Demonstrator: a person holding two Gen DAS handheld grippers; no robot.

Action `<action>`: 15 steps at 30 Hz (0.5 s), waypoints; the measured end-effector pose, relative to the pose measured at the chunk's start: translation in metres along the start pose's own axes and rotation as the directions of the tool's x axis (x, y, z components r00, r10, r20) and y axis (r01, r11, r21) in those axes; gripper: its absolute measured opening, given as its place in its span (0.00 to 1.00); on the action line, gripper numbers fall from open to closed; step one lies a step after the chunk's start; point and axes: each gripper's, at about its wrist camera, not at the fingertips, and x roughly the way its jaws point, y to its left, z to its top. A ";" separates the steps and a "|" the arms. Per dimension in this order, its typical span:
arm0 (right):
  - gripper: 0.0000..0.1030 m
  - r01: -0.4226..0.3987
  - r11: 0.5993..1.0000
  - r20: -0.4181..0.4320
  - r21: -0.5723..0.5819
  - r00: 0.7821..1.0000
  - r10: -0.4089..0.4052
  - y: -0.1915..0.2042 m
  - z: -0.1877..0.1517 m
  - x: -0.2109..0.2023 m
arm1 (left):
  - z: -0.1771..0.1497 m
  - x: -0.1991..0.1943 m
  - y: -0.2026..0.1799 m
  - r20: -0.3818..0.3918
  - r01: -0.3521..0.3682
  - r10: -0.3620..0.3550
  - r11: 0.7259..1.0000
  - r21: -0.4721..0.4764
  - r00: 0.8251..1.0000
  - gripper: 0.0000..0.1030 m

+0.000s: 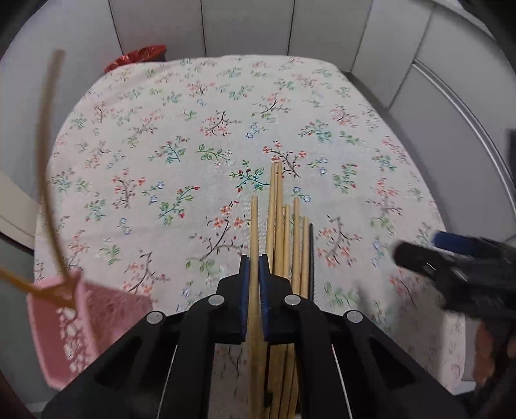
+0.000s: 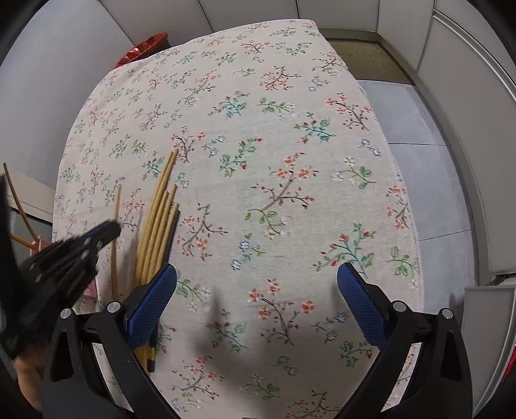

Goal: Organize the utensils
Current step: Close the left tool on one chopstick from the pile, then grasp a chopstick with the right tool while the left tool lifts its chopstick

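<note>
My left gripper (image 1: 254,267) is shut on one wooden chopstick (image 1: 254,225), held just above the flowered tablecloth (image 1: 180,135). Right beside it lies a pile of several wooden chopsticks (image 1: 283,232) and one dark one (image 1: 311,258). A pink slotted basket (image 1: 80,325) at lower left holds chopsticks (image 1: 48,167) that stick up. My right gripper (image 2: 256,283) is open and empty over the cloth, to the right of the pile (image 2: 158,219). The left gripper (image 2: 106,232) shows blurred at left in the right wrist view, with its chopstick (image 2: 114,251).
A red bin (image 1: 138,56) stands behind the table's far left corner. Grey wall panels (image 1: 245,25) surround the table. The table's right edge (image 2: 403,193) drops to a grey floor. A beige board (image 1: 16,206) is at the left edge.
</note>
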 end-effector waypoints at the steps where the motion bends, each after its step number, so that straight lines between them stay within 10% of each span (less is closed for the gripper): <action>1: 0.88 -0.012 1.000 0.000 0.000 1.000 0.012 0.004 0.001 0.002 | -0.004 -0.010 -0.001 0.015 0.004 -0.004 1.000 0.006 1.000 0.06; 9: 0.29 -0.117 0.993 -0.055 0.005 0.992 0.117 0.040 0.012 0.028 | -0.038 -0.074 0.000 0.109 0.005 -0.009 0.999 0.038 0.994 0.06; 15: 0.16 -0.135 0.991 -0.043 0.002 0.990 0.135 0.060 0.026 0.038 | -0.055 -0.102 0.016 0.166 0.025 -0.031 0.999 0.038 0.986 0.06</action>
